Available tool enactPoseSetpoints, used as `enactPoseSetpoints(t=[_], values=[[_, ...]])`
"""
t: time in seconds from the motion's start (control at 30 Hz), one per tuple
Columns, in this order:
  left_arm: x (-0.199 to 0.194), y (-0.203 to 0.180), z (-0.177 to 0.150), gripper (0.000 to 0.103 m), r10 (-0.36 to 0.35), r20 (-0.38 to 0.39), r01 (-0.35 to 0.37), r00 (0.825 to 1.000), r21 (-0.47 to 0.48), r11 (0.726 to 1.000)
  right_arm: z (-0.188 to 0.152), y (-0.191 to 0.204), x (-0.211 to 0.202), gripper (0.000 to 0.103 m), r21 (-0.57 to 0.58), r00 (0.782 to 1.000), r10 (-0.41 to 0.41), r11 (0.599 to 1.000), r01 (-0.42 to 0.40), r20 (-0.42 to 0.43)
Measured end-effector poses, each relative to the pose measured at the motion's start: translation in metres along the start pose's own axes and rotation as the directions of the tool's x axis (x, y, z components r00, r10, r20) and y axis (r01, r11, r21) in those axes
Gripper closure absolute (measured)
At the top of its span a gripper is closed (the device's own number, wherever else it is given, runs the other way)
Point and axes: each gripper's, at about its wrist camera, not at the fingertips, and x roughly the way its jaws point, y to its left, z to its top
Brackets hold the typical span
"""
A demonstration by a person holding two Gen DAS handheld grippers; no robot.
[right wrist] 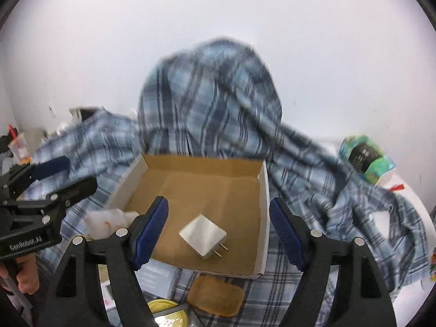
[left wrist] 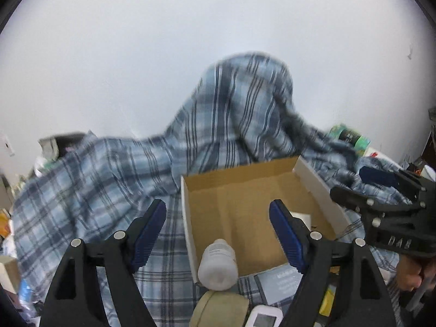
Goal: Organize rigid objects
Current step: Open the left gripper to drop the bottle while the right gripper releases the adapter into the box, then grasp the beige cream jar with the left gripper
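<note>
The cardboard box (right wrist: 207,190) lies open-topped, its floor mostly bare; only a white charger (right wrist: 203,235) sits toward 6 o'clock inside. A heaped plaid cloth (right wrist: 212,98) rises behind the far wall at 12 o'clock, walling off that side. At the near edge, a white bottle (left wrist: 218,265), a tape roll (left wrist: 220,309) and a tan pad (right wrist: 215,297) crowd the 6 o'clock approach.

plaid cloth (right wrist: 313,169) covers the surface, bearing a cardboard box (right wrist: 261,190) and white bottle (left wrist: 218,264)
</note>
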Motion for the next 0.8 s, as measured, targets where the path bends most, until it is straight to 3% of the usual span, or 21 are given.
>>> enactPoseSetpoints(t=[0.2,0.4,0.5,0.8], values=[[-0.056,0.001,-0.009,0.022,-0.008,0.081,0.010,0.997,-0.013,1.000,0.001,0.007,-0.055,0.027,-0.015,0.995,0.016,1.000,-0.015,0.101],[-0.084,-0.004,-0.036,0.014,0.020,0.112,-0.022,0.993,0.015,1.000,-0.023,0.014,-0.086,0.026,-0.023,0.990,0.039,0.999,-0.036,0.133],[-0.084,-0.004,-0.051,0.000,0.028,0.105,-0.031,0.994,0.029,0.999,-0.036,0.015,-0.090,0.026,-0.025,0.990,0.052,0.998,-0.050,0.130],[-0.053,0.003,-0.084,0.000,-0.034,0.008,0.034,0.999,0.008,0.999,-0.066,0.006,-0.069,0.026,-0.014,0.993,0.043,0.999,-0.041,0.113]])
